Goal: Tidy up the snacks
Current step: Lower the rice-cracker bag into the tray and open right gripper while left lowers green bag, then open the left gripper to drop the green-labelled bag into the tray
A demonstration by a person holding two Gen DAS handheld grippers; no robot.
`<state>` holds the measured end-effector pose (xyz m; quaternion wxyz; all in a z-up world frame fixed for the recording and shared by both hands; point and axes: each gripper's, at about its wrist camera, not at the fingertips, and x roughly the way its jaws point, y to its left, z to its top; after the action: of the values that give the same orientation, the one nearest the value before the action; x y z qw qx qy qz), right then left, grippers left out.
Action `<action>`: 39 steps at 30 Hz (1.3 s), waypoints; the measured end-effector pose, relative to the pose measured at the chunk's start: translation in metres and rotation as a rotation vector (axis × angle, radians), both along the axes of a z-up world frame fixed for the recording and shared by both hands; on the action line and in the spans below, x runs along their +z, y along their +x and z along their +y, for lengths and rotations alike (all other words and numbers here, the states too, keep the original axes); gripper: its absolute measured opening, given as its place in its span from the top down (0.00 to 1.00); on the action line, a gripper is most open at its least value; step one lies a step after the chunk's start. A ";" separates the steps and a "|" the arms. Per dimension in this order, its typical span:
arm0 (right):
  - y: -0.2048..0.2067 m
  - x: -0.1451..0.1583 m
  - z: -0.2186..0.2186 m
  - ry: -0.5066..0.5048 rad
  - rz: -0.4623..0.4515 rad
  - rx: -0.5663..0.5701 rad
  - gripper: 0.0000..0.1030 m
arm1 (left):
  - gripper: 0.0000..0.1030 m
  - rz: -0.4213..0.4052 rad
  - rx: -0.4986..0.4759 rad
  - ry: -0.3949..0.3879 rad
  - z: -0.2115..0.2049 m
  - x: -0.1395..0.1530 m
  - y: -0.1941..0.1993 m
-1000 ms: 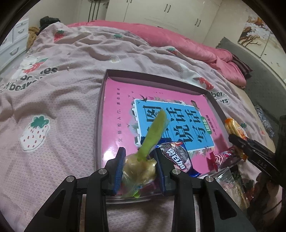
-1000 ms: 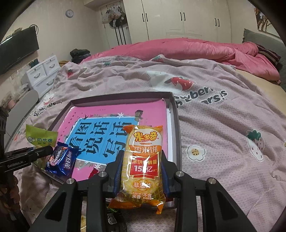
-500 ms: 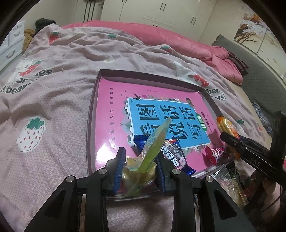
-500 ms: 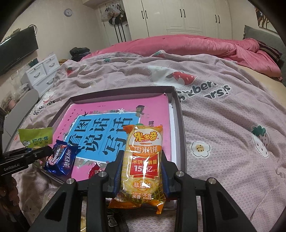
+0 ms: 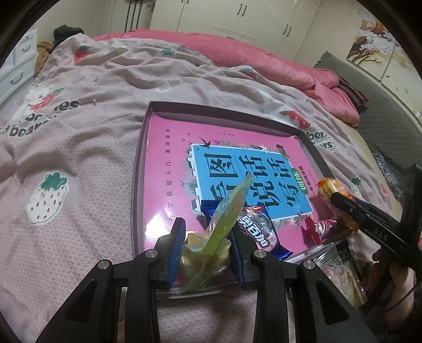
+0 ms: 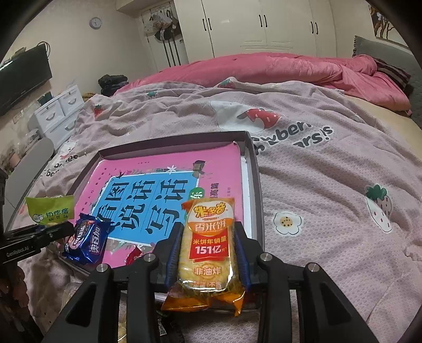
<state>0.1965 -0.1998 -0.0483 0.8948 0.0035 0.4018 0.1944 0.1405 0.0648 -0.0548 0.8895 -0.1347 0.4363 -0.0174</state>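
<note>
Bedroom scene: a pink bedspread (image 5: pixel 87 147) printed with strawberries is covering a bed and filling both wrist views.

Nearest, at the lower centre of the left wrist view, the left gripper (image 5: pixel 207 244) is pinching a green snack packet (image 5: pixel 211 248) between its blue pads, the packet's flat end sticking up toward the middle of the frame. At the lower centre of the right wrist view, the right gripper (image 6: pixel 207 254) is pinching a yellow rice cracker packet (image 6: pixel 208 248) upright between its pads, the bottom edge hanging below them.

Just beyond both grippers, a shallow dark-rimmed box (image 5: pixel 137 184) is lying on the bedspread, holding a pink book (image 5: pixel 168 168) with a blue title panel. A blue cookie packet (image 5: pixel 259 232) is resting at the box's near edge, just right of the left gripper, and a small red-and-white candy (image 5: pixel 320 227) is lying further right along the same edge. More packets are sitting at the lower right, outside the box, too blurred to identify.

Farther back, a pink quilt (image 6: pixel 290 68) is bunched across the bed, with white wardrobes (image 6: pixel 263 23) behind it.
</note>
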 end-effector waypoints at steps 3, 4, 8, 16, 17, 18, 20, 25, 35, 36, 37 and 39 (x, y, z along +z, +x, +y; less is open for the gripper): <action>0.000 0.002 -0.002 0.006 -0.004 -0.003 0.63 | 0.67 0.000 0.000 0.000 0.000 0.001 -0.001; -0.001 0.003 -0.002 0.009 -0.007 -0.004 0.63 | 0.67 -0.001 0.000 -0.002 0.000 0.000 -0.001; -0.002 0.007 -0.005 0.009 -0.017 -0.003 0.63 | 0.67 -0.003 0.000 -0.004 0.000 0.002 -0.001; -0.014 0.018 -0.015 0.012 -0.040 0.001 0.63 | 0.67 -0.002 0.003 -0.014 0.004 0.004 -0.003; -0.016 0.019 -0.016 0.016 -0.042 0.003 0.63 | 0.67 -0.002 0.002 -0.014 0.004 0.005 -0.003; -0.018 0.020 -0.017 0.018 -0.043 0.003 0.63 | 0.67 -0.003 0.002 -0.013 0.004 0.005 -0.003; -0.021 0.021 -0.019 0.020 -0.039 0.007 0.63 | 0.66 -0.008 -0.002 -0.015 0.003 0.007 -0.003; -0.022 0.020 -0.019 0.017 -0.034 0.009 0.63 | 0.62 -0.015 -0.003 -0.010 0.002 0.010 -0.005; -0.026 0.026 -0.018 0.048 -0.051 0.025 0.57 | 0.52 -0.042 0.002 -0.007 0.003 0.020 -0.010; -0.026 0.027 -0.018 0.048 -0.054 0.026 0.57 | 0.51 -0.048 0.002 -0.008 0.003 0.022 -0.011; -0.026 0.028 -0.018 0.050 -0.058 0.026 0.57 | 0.49 -0.054 0.001 -0.010 0.003 0.024 -0.012; -0.027 0.030 -0.018 0.052 -0.063 0.026 0.56 | 0.46 -0.064 0.003 -0.009 0.003 0.028 -0.014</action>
<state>0.1696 -0.2178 -0.0187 0.9041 0.0152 0.3682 0.2165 0.1270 0.0674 -0.0264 0.9024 -0.1385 0.4073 -0.0223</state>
